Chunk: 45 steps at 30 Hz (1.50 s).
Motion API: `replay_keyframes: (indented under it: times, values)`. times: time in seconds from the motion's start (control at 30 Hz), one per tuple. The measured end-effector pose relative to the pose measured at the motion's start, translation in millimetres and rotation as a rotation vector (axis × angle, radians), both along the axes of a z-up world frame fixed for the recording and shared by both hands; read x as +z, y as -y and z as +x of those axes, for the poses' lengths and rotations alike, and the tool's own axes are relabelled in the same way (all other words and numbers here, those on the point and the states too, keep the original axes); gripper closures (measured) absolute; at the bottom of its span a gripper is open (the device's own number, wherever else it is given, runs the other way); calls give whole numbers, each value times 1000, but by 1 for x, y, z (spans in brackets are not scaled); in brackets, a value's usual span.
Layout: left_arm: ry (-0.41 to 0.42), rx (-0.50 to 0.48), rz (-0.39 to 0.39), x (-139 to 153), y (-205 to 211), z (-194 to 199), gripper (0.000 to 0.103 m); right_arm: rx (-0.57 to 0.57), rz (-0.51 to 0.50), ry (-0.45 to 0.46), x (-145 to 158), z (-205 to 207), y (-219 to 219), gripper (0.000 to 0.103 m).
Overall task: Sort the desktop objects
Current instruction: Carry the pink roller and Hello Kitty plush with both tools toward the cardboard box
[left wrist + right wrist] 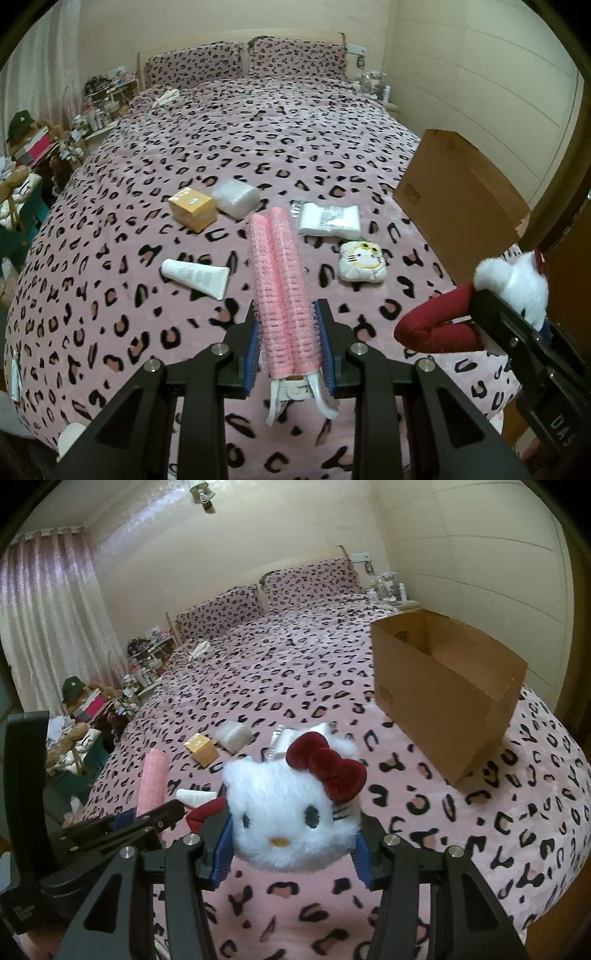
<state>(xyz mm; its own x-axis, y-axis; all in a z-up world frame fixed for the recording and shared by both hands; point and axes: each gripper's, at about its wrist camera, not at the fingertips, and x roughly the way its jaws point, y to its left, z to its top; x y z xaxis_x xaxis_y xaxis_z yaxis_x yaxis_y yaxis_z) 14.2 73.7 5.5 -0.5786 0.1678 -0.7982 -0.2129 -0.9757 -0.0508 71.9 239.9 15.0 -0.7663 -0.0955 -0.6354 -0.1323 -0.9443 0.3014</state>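
Note:
My left gripper [286,328] is shut on a long pink hair-roller clip [281,280] and holds it above the bed. My right gripper [295,843] is shut on a white plush cat head with a red bow [291,812]; it shows at the right of the left wrist view [513,284]. An open cardboard box [443,690] stands on the bed to the right. On the cover lie a white tube [195,277], a yellow box [192,208], a bubble-wrap pack [236,195], a white packet [328,219] and a small cat pouch [364,262].
The bed has a pink leopard-print cover [258,140] with two pillows [243,62] at the head. Cluttered shelves and boxes [44,147] stand along the left side. A bedside table with bottles [391,590] stands at the far right, by the wall.

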Motion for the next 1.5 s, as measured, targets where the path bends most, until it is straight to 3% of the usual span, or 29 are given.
replay_keyframes:
  times: [1.2,1.5]
  values:
    - [20,-198,-4,-11,-92,-18,75,-143,28,7,-2,9,-71,50]
    - [29,-292,4,-14,-122,-23,75,-186,45,21,-3,12,-88,50]
